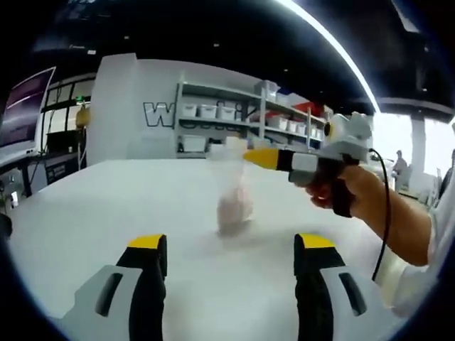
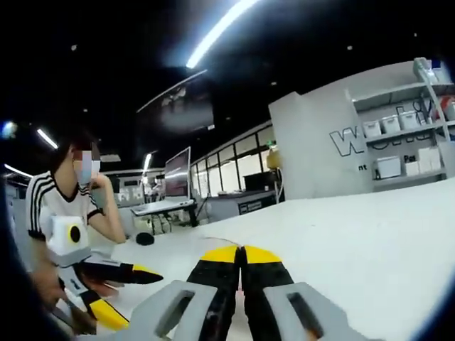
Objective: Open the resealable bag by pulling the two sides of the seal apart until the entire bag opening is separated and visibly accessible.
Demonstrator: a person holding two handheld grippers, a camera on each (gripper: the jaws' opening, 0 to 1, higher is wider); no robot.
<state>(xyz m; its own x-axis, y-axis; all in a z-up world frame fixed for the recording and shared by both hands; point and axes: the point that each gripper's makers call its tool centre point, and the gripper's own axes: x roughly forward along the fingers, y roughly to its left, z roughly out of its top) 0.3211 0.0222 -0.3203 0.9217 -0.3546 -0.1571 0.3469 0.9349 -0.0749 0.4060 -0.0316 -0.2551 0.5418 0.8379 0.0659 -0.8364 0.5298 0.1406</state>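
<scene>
A: Left gripper view: the left gripper (image 1: 231,249) has its jaws spread apart over bare white tabletop (image 1: 106,206). Beyond them, the blurred resealable bag (image 1: 233,192) hangs mid-table.

B: And the right gripper (image 1: 257,157)?

A: Its jaws are clenched on the bag's top edge.

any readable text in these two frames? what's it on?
"W": large dark letter on the white wall in the left gripper view; the rest of the word is hidden behind the shelves.
"W": same wall lettering in the right gripper view; the letters after it are blurred and cut off by shelves.
Small dark marks below it: too small to read.
Bins on the shelves, the monitor, the bag: no legible text.
</scene>
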